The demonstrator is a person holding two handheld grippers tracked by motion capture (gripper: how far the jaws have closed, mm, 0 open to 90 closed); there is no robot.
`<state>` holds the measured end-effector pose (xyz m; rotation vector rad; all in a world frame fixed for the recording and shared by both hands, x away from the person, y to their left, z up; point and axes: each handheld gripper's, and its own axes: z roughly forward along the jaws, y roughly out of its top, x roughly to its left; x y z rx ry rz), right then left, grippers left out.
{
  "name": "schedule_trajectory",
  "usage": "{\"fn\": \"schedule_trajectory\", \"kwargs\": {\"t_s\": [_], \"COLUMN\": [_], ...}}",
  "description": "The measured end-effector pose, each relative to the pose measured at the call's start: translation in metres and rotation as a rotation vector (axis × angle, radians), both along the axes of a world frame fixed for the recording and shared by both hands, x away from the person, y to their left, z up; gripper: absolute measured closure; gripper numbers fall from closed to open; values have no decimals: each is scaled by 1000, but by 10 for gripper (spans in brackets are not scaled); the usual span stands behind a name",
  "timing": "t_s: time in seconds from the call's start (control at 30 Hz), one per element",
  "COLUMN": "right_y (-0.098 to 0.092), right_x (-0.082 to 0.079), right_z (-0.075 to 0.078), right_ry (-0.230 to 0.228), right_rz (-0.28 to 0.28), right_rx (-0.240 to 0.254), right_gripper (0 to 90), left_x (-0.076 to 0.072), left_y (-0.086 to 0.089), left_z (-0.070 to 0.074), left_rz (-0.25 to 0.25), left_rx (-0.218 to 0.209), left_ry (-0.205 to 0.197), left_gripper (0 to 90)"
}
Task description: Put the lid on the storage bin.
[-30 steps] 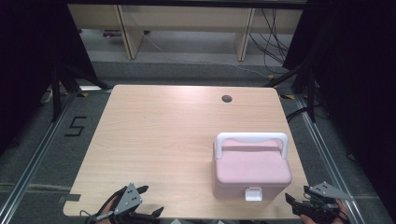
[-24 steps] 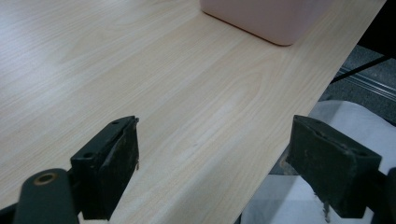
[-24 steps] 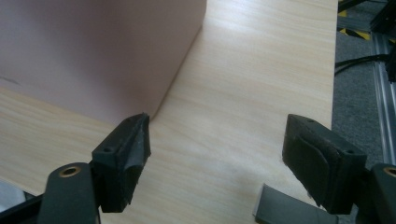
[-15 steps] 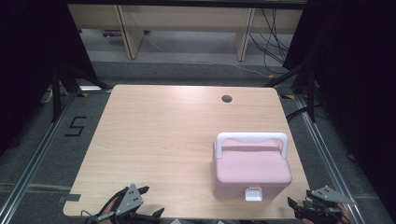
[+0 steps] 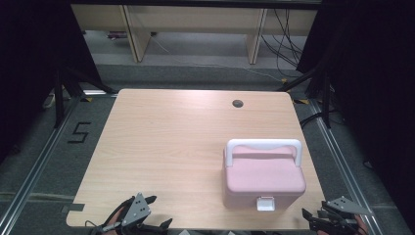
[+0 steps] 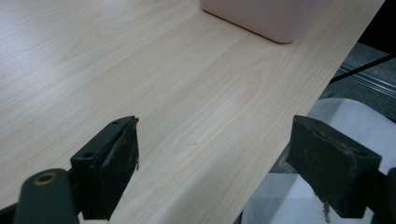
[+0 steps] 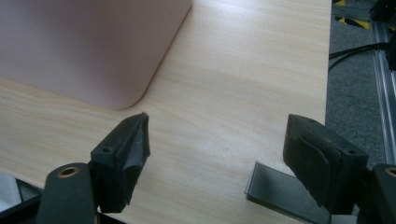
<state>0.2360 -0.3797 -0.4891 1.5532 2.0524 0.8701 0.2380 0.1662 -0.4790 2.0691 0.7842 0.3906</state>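
Observation:
A pink box (image 5: 264, 181) with a white handle (image 5: 263, 146) and a white front latch (image 5: 265, 203) stands shut on the wooden table (image 5: 171, 147), near its front right corner. My left gripper (image 5: 159, 213) sits at the table's front left edge, open, nothing between its jaws; its own view shows the box's bottom corner (image 6: 275, 18) far ahead. My right gripper (image 5: 313, 218) is at the front right corner, just right of the box, open and empty. The box's side (image 7: 79, 46) is close ahead of its left jaw.
A round cable hole (image 5: 238, 103) lies near the table's far edge. Metal rails (image 5: 342, 161) run along both sides of the table. A "5" mark (image 5: 79, 132) is on the floor at left. Shelving legs and cables stand beyond the far edge.
The right gripper has drawn back a little toward the bottom edge of the high view. The left gripper and the box have stayed put.

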Motion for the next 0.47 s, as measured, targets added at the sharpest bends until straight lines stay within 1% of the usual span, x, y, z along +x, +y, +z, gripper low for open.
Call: {"fn": "schedule_trajectory", "kwargs": {"t_s": [0.07, 0.1, 0.17, 0.23, 0.27, 0.37, 0.4, 0.43, 0.47], "right_y": [0, -2, -3, -4, -2, -2, -5, -6, -5], "right_x": [0, 1, 1, 1, 0, 0, 2, 2, 2], "right_z": [0, 0, -1, -1, -1, -2, -2, -3, -3], "right_ry": [3, -9, -15, -16, 5, 11, -9, -19, -8], "right_rz": [0, 13, 17, 18, -1, -6, 5, 15, 11], "right_rx": [3, -17, -27, -26, 1, 3, -16, -26, -12], "right_gripper": [239, 239, 238, 238, 237, 234, 231, 228, 228], "left_x": [0, 0, 0, 0, 0, 0, 0, 0, 0], "left_y": [0, -1, 0, -1, -1, -1, -1, 0, 0], "left_z": [0, 0, 0, -1, 0, 0, 0, 0, 0], "left_rz": [3, 1, -4, 1, 1, 1, 0, -2, -4], "left_rx": [-7, -8, -2, -10, -9, -9, -8, -7, -1], "left_ry": [2, 2, 2, -1, -1, 0, -1, 2, 1], "left_gripper": [157, 157, 157, 157, 157, 157, 157, 157, 157]}}
